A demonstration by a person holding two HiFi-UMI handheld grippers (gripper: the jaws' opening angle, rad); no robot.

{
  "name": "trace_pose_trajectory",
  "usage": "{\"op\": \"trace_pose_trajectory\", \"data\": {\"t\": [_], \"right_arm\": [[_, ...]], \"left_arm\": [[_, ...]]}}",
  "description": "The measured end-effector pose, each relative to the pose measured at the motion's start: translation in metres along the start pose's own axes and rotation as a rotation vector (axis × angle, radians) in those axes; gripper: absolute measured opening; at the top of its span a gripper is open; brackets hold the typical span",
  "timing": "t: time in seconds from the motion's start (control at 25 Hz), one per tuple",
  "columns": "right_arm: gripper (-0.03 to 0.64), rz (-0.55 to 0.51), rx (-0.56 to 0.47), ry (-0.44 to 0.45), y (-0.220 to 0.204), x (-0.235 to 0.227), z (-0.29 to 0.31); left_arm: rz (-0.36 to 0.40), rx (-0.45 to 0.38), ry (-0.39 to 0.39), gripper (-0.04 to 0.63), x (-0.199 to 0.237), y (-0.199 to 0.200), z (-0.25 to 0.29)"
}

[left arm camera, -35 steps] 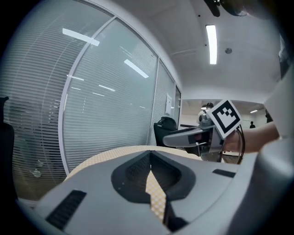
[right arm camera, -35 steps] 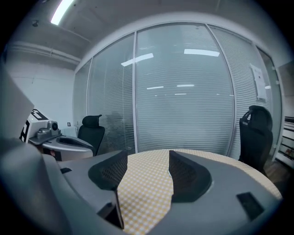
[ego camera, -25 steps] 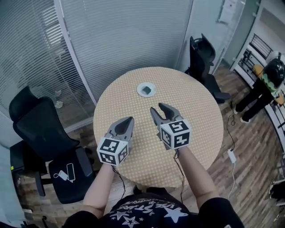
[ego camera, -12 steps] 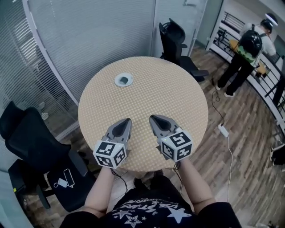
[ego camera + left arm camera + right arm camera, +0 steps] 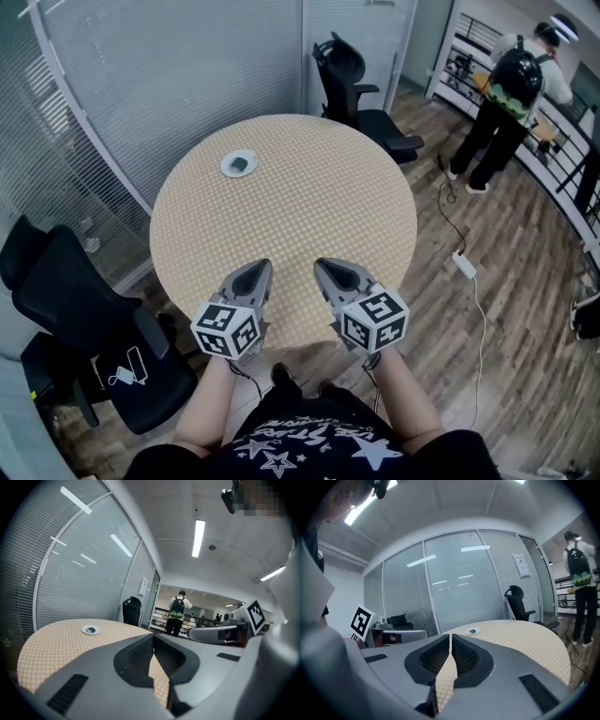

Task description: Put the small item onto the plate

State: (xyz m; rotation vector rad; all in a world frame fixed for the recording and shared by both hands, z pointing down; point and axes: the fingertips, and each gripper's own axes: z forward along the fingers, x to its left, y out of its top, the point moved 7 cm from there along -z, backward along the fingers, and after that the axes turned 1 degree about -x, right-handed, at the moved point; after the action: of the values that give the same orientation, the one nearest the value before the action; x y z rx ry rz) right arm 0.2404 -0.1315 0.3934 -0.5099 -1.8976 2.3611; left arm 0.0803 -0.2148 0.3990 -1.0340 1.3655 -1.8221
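A small dark item (image 5: 241, 163) lies on a little white plate (image 5: 227, 168) at the far left of the round checkered table (image 5: 319, 178). The plate also shows small and far off in the left gripper view (image 5: 90, 630) and in the right gripper view (image 5: 472, 631). Both grippers hover side by side over the table's near edge, well short of the plate. My left gripper (image 5: 255, 269) is shut and empty, its jaws meeting at the tip (image 5: 153, 637). My right gripper (image 5: 328, 265) is also shut with nothing between its jaws (image 5: 450, 637).
Black office chairs stand behind the table (image 5: 352, 70) and at its left (image 5: 84, 309). A glass wall with blinds runs along the back. A person with a backpack (image 5: 516, 84) stands at the far right. A cable and power strip (image 5: 464, 262) lie on the wooden floor.
Both grippers have drawn back from the table's middle to its near edge, away from the plate. The right gripper's jaws, open a second ago, are now shut and empty.
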Motion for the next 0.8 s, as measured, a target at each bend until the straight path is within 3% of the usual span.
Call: {"op": "trace_pose_trajectory", "data": {"t": [0.4,0.6,0.8], "right_arm": [[0.036,0.083,0.051,0.112,-0.033,-0.045,-0.047],[0.036,0.08,0.034,0.146,-0.024,-0.039,-0.042],[0.037,0.06,0.03,0.134,-0.017,-0.02,-0.038]], "left_arm": [[-0.022,0.074,0.116,0.006,-0.075,-0.037,-0.005],[0.026,0.051,0.134,0.006,-0.08,-0.022,-0.019],[0.019,0.014,0.138,0.006,-0.071,-0.017,-0.044]]}}
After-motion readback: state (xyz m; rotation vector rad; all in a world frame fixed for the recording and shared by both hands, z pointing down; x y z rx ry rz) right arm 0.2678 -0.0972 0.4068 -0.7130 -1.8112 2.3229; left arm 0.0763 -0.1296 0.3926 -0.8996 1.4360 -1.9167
